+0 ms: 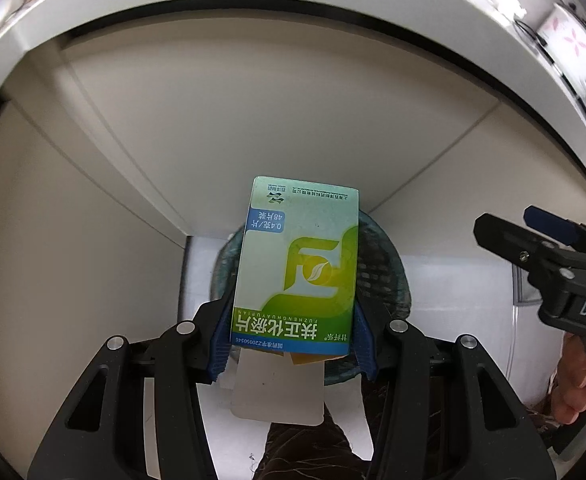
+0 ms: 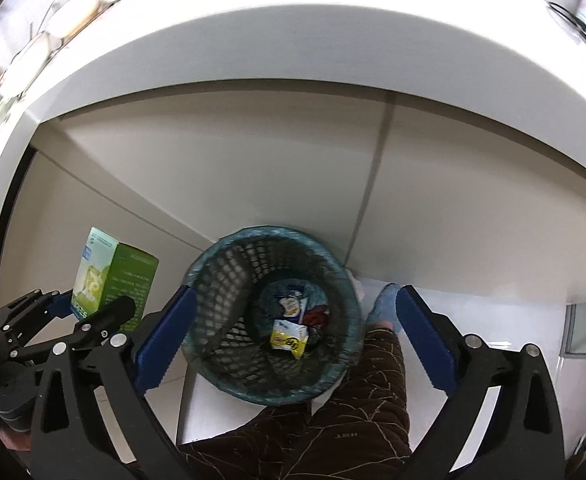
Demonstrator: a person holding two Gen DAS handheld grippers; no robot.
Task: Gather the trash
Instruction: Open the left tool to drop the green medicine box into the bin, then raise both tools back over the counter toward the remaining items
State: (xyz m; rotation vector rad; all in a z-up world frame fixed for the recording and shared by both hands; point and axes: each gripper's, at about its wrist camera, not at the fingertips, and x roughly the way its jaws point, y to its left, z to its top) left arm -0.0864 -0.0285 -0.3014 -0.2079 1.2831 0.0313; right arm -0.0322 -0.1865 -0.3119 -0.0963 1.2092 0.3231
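a: what's on the far left?

b: the left gripper (image 2: 59, 308), clenched on a green and white box (image 2: 111, 276). from its own camera the blue pads (image 1: 221, 332) press on the box's two long sides near its lower end, and an open white flap (image 1: 277, 392) hangs below it toward the camera.

a: where is the box against the bin?

b: in the right wrist view it hangs just left of the basket (image 2: 221, 276), apart from the rim. in the left wrist view the basket's rim (image 1: 389, 264) shows behind the box, mostly on its right side.

a: and the middle?

b: the round mesh basket with a teal liner stands on the pale floor, close under the white counter's edge (image 2: 253, 48). its back rim sits near the cabinet front (image 2: 253, 168), where a vertical seam comes down. at the bottom lie a yellow packet (image 2: 289, 338), a white packet (image 2: 291, 304) and something red i cannot make out.

a: room above it?

b: the mouth is open and unobstructed from above. the person's brown trouser leg (image 2: 369, 380) and pale shoe (image 2: 385, 304) touch or nearly touch its right rim.

a: the right side?

b: the right gripper (image 2: 295, 336) is released, jaws spread wide to either side of the basket mouth, nothing between them. its left pad (image 2: 165, 336) overlaps the left rim in view; the right pad (image 2: 427, 340) stands past the shoe.
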